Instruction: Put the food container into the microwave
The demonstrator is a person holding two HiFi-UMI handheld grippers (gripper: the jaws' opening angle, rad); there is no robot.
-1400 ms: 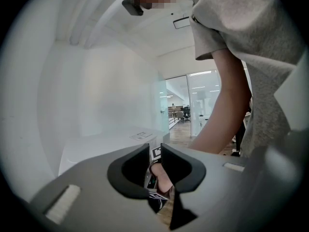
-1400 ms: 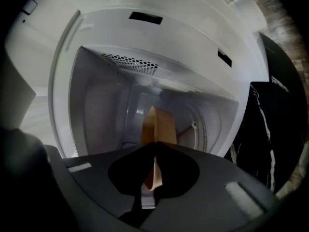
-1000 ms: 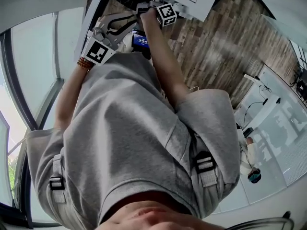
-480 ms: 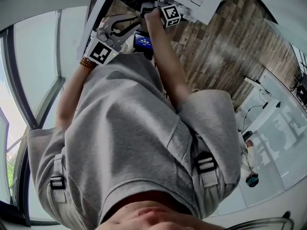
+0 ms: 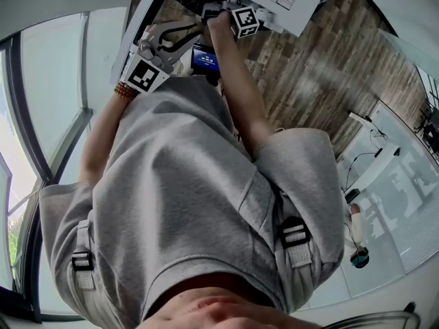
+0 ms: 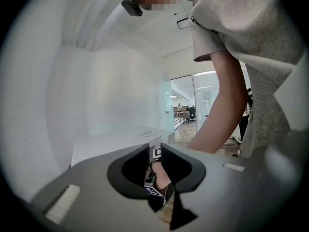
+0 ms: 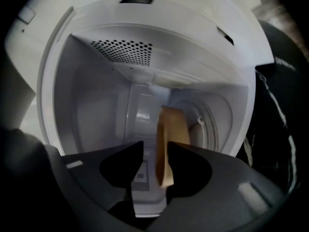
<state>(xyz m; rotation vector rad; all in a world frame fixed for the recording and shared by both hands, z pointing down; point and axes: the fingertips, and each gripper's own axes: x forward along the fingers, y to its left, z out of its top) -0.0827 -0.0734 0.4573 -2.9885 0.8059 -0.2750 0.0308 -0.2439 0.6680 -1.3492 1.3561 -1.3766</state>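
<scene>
Reaching into microwave [image 7: 96,105], right gripper [image 7: 155,151] jaws apart around food container [image 7: 174,129].

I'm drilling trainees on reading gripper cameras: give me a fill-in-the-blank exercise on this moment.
The food container between the jaws of the right claw is ___ in colour.
Those jaws stand ___.
The container sits inside the open white ___.
Missing: brown; apart; microwave.

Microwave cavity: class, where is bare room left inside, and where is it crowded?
Bare: between the food container and the plain left wall, under the perforated panel. Crowded: beside the ringed surface, where the open right gripper straddles the container.
</scene>
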